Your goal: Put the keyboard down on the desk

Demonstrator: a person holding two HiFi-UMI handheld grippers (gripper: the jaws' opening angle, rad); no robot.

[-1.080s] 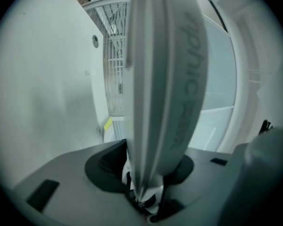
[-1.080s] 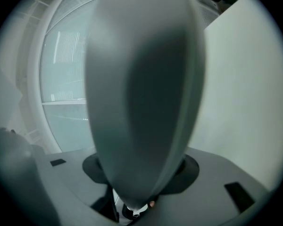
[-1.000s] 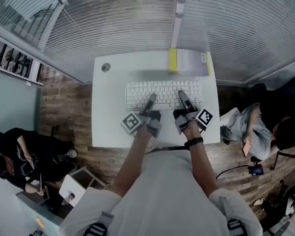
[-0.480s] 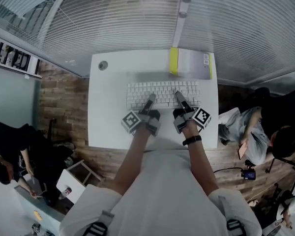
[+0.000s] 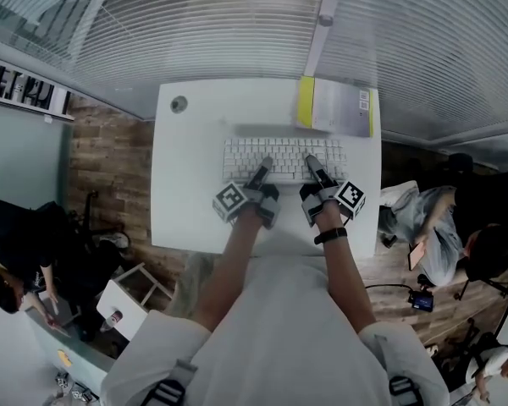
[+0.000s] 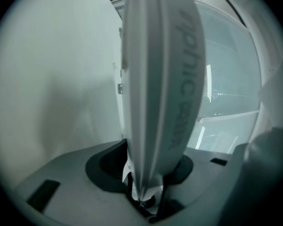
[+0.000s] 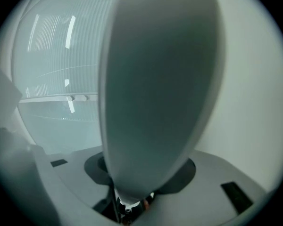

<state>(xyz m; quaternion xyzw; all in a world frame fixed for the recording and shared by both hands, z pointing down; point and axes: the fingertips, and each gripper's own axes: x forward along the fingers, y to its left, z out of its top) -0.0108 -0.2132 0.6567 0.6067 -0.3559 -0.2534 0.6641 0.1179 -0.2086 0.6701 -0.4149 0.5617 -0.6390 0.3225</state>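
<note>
Head view: one white keyboard (image 5: 284, 157) lies on the white surface (image 5: 190, 201). One yellow-edged box (image 5: 339, 108) sits behind it. Two grippers, left gripper (image 5: 262, 172) and right gripper (image 5: 313, 166), are at its near edge.

Left gripper view: the jaws are clamped fairly wide on the keyboard's edge.

Right gripper view: the jaws are closing, with the keyboard between them.

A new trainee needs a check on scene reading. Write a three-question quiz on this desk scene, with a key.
1. True or false: the flat grey box with a yellow edge sits at the near left corner of the white rectangular desk.
2. What is at the desk's far left corner? A: a mug. B: a small round grey disc. C: a mouse.
3. Fill in: the long side of the white rectangular keyboard runs ___ to the desk's far edge.
Key: 1 false, it sits at the far right; 2 B; 3 parallel.
</note>
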